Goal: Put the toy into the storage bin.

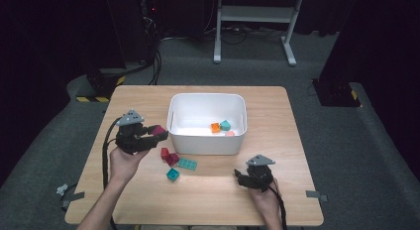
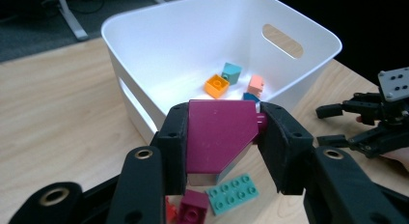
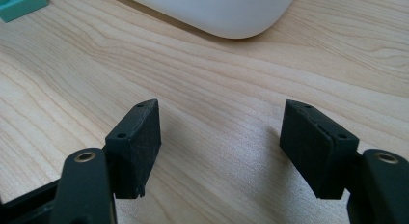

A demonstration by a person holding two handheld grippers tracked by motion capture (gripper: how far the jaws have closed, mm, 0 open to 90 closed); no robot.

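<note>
A: From the high view, what do the grippers do?
B: The left gripper [image 1: 154,134] pinches a maroon block [image 1: 159,130] just beside the white bin's [image 1: 177,112] left wall, above the table [image 1: 277,131]. The right gripper [image 1: 241,176] rests on the table in front of the bin, jaws spread.
A: And loose pieces?
B: Red blocks [image 1: 168,155], a teal plate [image 1: 187,164] and a teal block [image 1: 173,174] lie between the grippers. Inside the bin sit an orange block [image 1: 215,127], a teal one [image 1: 225,125] and a pink one [image 1: 230,134].
A: The left gripper view?
B: Its jaws clamp the maroon block [image 2: 219,132] from both sides, held over the table near the bin's [image 2: 144,55] rim. Below it lie the teal plate [image 2: 232,193] and a maroon brick [image 2: 193,205]. The right gripper [image 2: 333,125] shows at the right edge, spread.
A: The right gripper view?
B: The right gripper [image 3: 222,142] stands wide apart over bare wood, holding nothing. The bin's [image 3: 217,11] wall curves along the top, and the plate's [image 3: 19,4] corner shows at the upper left.
</note>
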